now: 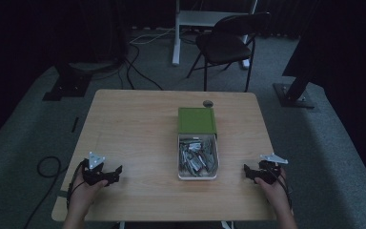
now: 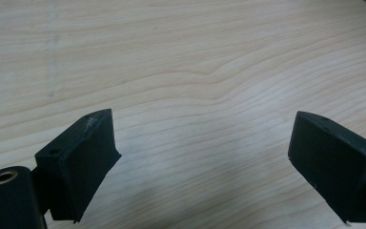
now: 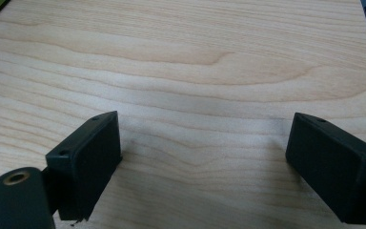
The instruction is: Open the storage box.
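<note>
1. The left gripper (image 1: 116, 172) sits low over the wooden table (image 1: 133, 124), well to the left of the white tray (image 1: 198, 177), near the table's front edge. Its jaws stand wide apart with nothing between them; the left gripper view shows bare wood grain in the gap (image 2: 205, 157).
2. The person's left hand (image 1: 83, 191) holds that gripper from behind, with a grey three-cornered plate (image 1: 96, 160) on top of it.
3. The white tray lies in the middle of the table, between the two grippers and apart from both. It is full of small silvery metal pieces (image 1: 198, 157); what they are is too small to tell.
4. A green box (image 1: 197, 120) touches the far end of the white tray.
5. A small round hole (image 1: 208, 103) shows in the table just beyond the green box.
6. The right gripper (image 1: 249, 172) rests well to the right of the white tray, near the table's right edge. Its jaws are also spread wide and empty, over bare wood (image 3: 205, 157).
7. The right hand (image 1: 274, 188) grips it from behind.
</note>
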A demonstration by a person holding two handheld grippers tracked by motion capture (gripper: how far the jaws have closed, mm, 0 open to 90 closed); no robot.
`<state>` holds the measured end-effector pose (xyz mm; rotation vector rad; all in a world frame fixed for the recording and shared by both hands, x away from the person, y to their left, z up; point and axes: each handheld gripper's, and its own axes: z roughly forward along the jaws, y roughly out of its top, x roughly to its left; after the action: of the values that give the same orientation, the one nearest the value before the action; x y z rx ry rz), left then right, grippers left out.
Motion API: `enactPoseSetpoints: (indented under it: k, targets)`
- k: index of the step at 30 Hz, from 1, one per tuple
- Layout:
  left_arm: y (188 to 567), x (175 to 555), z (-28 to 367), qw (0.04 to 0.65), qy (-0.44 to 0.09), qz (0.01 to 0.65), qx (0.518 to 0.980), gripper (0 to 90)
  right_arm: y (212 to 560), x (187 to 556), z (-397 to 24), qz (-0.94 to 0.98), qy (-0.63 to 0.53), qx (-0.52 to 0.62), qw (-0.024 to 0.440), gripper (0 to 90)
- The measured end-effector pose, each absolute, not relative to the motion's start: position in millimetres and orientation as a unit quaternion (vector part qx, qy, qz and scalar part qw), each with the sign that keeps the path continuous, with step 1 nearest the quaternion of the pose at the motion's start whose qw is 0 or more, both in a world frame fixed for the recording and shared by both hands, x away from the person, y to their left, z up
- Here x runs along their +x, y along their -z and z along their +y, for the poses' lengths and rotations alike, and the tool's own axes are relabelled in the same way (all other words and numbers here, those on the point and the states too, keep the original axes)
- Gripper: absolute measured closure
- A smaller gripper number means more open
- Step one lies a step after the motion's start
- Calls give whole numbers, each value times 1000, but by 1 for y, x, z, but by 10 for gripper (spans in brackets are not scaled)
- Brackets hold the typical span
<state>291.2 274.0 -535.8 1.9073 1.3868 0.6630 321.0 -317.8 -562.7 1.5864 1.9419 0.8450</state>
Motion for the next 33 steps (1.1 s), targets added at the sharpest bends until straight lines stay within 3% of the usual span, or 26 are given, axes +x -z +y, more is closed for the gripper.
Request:
enactPoseSetpoints:
  k: [18, 25, 33]
  targets:
    - [554, 292, 288, 281, -245, 580, 724, 99, 563, 321, -318, 713, -311, 579, 244, 111]
    - [557, 294, 290, 285, -239, 581, 724, 38, 563, 321, -318, 713, -311, 579, 244, 111]
    - [557, 294, 288, 283, -242, 589, 717, 32, 563, 321, -317, 714, -311, 578, 244, 111]
